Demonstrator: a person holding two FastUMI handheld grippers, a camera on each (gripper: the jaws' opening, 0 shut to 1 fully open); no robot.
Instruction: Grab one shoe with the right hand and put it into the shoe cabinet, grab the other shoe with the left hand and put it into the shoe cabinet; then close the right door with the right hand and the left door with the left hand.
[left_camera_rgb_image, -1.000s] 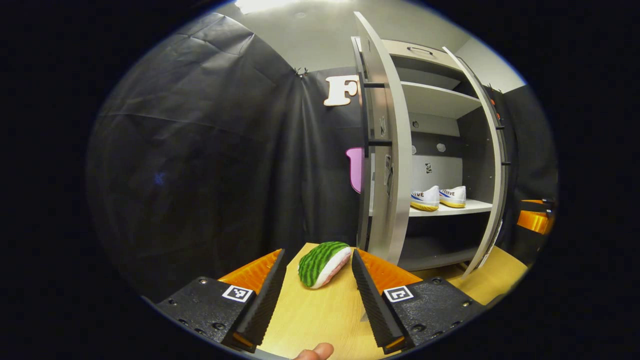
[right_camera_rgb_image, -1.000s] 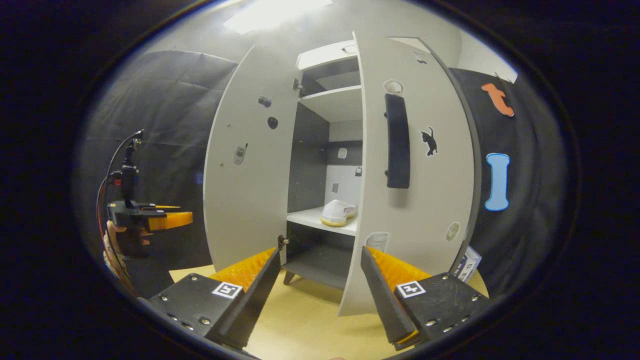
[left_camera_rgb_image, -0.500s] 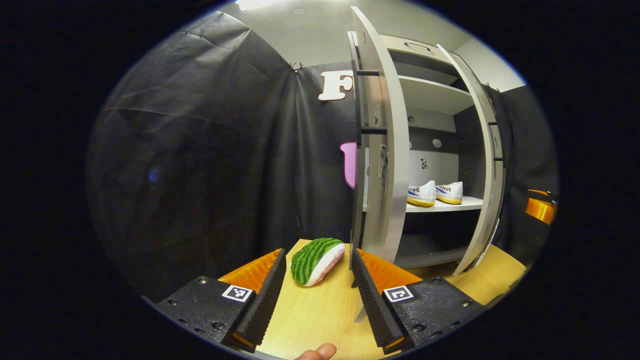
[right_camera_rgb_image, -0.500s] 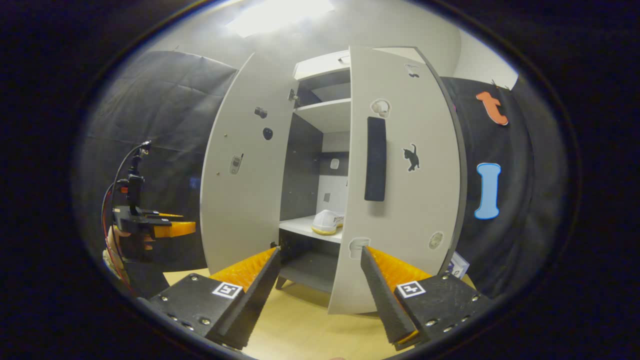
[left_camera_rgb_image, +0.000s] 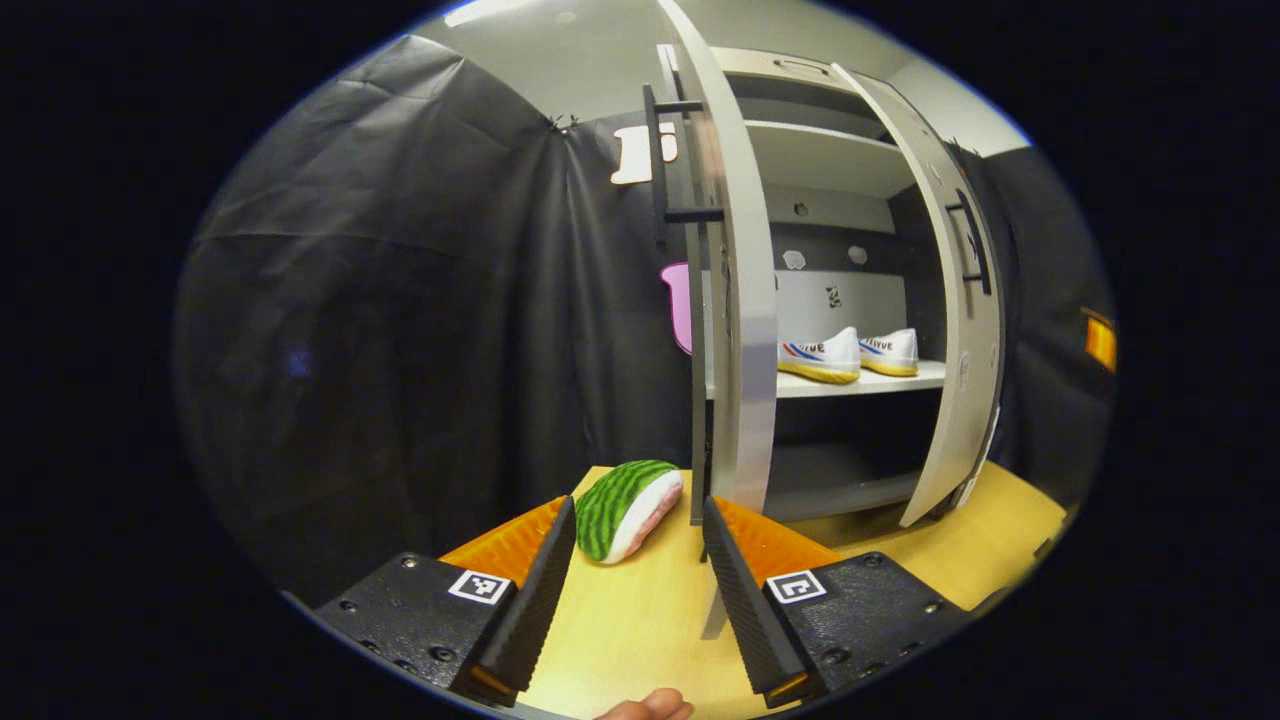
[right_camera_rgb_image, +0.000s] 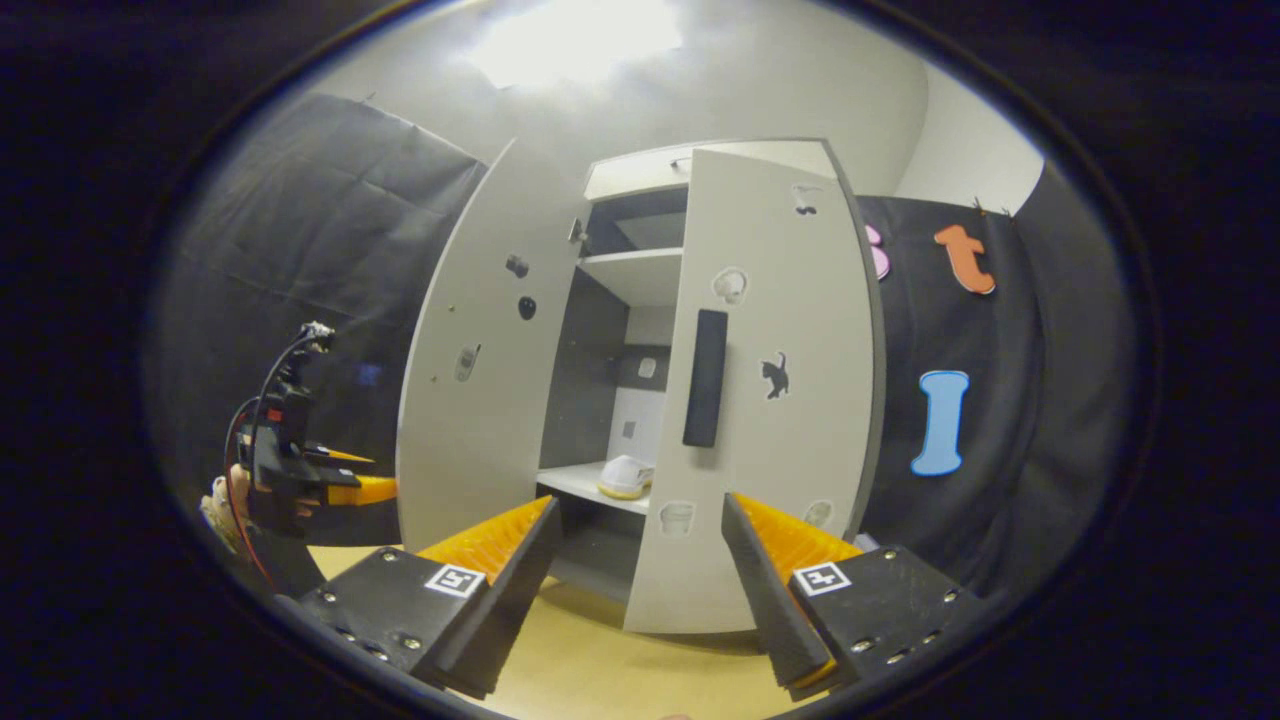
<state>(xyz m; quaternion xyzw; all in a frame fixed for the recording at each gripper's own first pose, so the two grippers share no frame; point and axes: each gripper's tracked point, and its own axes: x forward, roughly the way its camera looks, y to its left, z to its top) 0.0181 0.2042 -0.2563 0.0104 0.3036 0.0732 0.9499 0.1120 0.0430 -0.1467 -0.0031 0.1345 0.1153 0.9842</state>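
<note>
Closing stage: both shoes (left_camera_rgb_image: 845, 356) shelved, both tongs (left_camera_rgb_image: 632, 600) (right_camera_rgb_image: 640, 600) agape, empty; stiff, light right door (right_camera_rgb_image: 760, 420) best pushed near handle (right_camera_rgb_image: 704, 378).

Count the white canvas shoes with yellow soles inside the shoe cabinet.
2. The nearer white canvas shoe and the farther one stand side by side on the middle shelf. More could hide behind the grey cabinet doors.

Overhead glare — perhaps hazy — fisheye-bent edges
</note>
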